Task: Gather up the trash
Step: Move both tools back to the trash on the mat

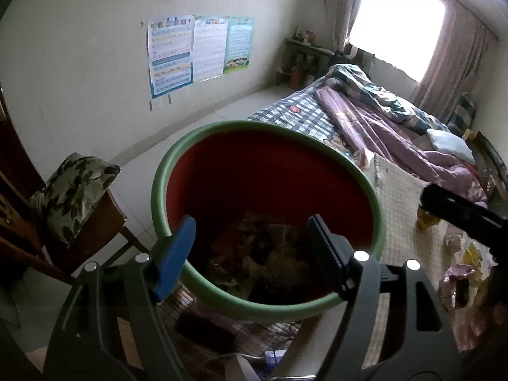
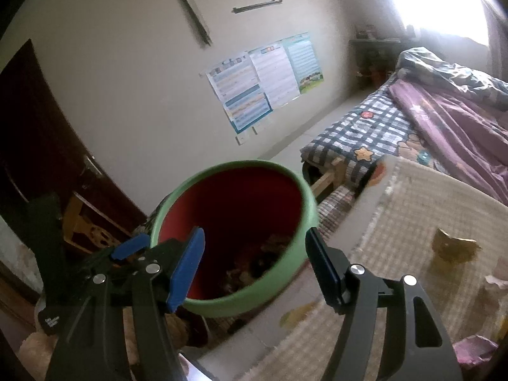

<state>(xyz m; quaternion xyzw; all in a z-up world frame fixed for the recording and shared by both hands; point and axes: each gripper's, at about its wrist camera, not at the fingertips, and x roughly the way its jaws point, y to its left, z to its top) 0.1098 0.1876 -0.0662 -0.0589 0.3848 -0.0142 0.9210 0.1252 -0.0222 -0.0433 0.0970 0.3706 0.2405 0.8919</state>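
A trash bin with a green rim and red inside holds a heap of crumpled wrappers. It also shows in the right wrist view. My left gripper is open and empty, over the bin's mouth. My right gripper is open and empty, above the bin's near rim. Loose trash lies on the checked table cloth: a yellow wrapper, a purple wrapper, and in the left wrist view a purple wrapper and yellow scraps.
A bed with purple and checked bedding stands behind the table. A wooden chair with a leaf-print cushion stands left of the bin. A dark door is at the left. Posters hang on the wall.
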